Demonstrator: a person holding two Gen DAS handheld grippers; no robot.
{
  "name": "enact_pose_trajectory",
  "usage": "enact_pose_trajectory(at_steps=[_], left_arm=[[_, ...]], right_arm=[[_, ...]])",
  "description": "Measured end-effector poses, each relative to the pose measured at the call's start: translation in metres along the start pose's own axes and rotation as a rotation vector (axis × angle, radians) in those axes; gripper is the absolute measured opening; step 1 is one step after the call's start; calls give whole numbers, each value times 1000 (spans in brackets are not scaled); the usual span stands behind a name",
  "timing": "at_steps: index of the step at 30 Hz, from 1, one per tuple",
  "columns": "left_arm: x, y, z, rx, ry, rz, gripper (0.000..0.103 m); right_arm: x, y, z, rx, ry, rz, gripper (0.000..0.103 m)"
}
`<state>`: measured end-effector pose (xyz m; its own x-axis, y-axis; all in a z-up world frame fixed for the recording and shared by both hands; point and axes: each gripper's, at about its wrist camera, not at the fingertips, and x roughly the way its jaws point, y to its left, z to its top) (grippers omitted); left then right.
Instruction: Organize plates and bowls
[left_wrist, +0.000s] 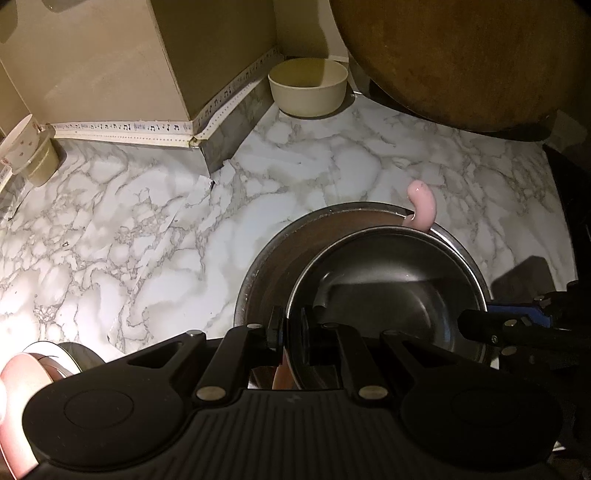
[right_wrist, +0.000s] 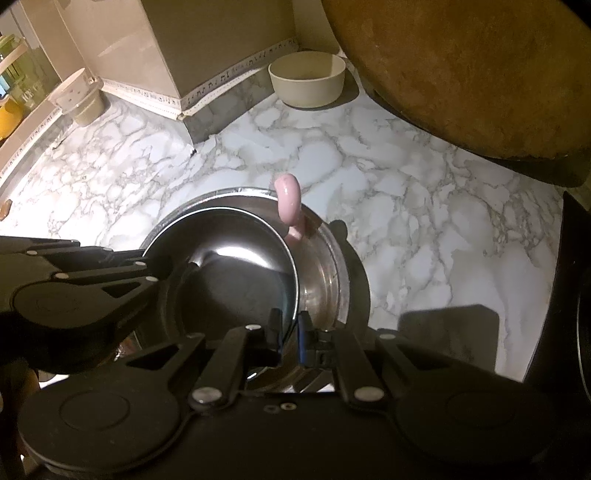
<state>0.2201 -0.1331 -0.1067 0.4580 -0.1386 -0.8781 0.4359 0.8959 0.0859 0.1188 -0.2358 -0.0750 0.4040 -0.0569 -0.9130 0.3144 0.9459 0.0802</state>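
Left gripper clamped on the near left rim of the small steel bowl; right gripper pinched tight on the opposite rim of that bowl. Both angled steeply down, bowl carried between them. Sits inside the mouth of a larger steel bowl on the marble counter, offset to one side. Pink hook-shaped piece hanging over the larger bowl's far rim. Cream bowl well apart in the back corner.
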Motion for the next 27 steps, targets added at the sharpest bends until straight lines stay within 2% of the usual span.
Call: enact_pose_trajectory(at_steps=[9, 16, 27], left_arm=[[4, 0, 1, 26, 7, 5, 8], [9, 3, 3, 23, 21, -2, 9], [2, 10, 9, 11, 18, -58, 12]], right_arm=[[-1, -2, 2, 12, -5, 9, 11], [-2, -1, 3, 28, -14, 30, 19], [-7, -3, 8, 16, -11, 53, 24]])
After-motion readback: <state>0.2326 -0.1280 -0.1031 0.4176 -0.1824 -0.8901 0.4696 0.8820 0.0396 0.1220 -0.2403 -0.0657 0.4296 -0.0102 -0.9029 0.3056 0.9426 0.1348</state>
